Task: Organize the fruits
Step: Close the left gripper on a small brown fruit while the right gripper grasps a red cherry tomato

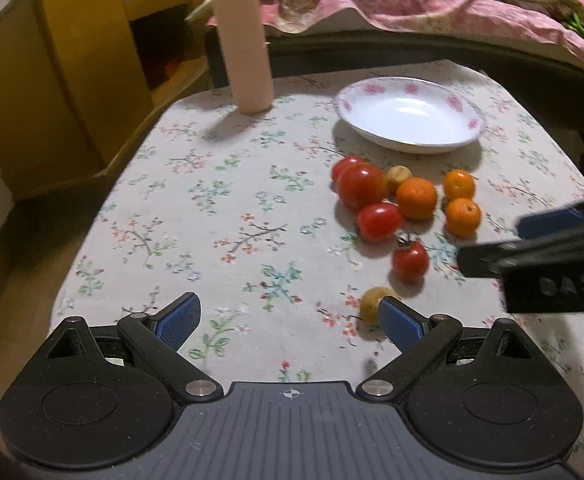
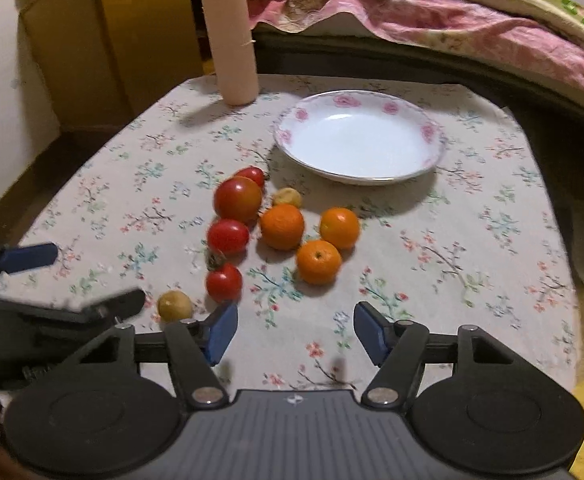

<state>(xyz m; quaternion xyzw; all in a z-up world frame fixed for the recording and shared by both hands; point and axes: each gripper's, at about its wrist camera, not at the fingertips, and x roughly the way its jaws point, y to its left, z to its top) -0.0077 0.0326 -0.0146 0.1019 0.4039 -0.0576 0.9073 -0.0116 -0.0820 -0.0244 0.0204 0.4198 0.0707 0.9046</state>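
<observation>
Starting the sort, by my read: nothing is in the plate (image 2: 359, 142) yet, all fruit sits loose on the bench (image 2: 472, 248) in front of it. Right gripper (image 2: 295, 336) hangs over bare cloth with fingers (image 2: 221, 332) partly spread and nothing between them; left gripper (image 1: 289, 320) has fingers (image 1: 398, 322) spread wide, also empty, one finger just beside a small yellow fruit (image 1: 374, 304). Three oranges (image 2: 319, 261) cluster near the right gripper, four tomatoes (image 2: 237, 199) run in a line to their left, a second yellow fruit (image 2: 287, 197) sits behind them close to the plate. Best first pick looks like the nearest orange: it stands apart enough for a finger on each side. Open wider before dropping, centre over the fruit, close gently, round skin will roll if nudged off-centre. Stemmed tomato (image 2: 223, 282) is soft, so go light. Keep the two grippers apart; they are already close at the yellow fruit. Pink cylinder (image 2: 231, 42) stands clear of the path at the back.
</observation>
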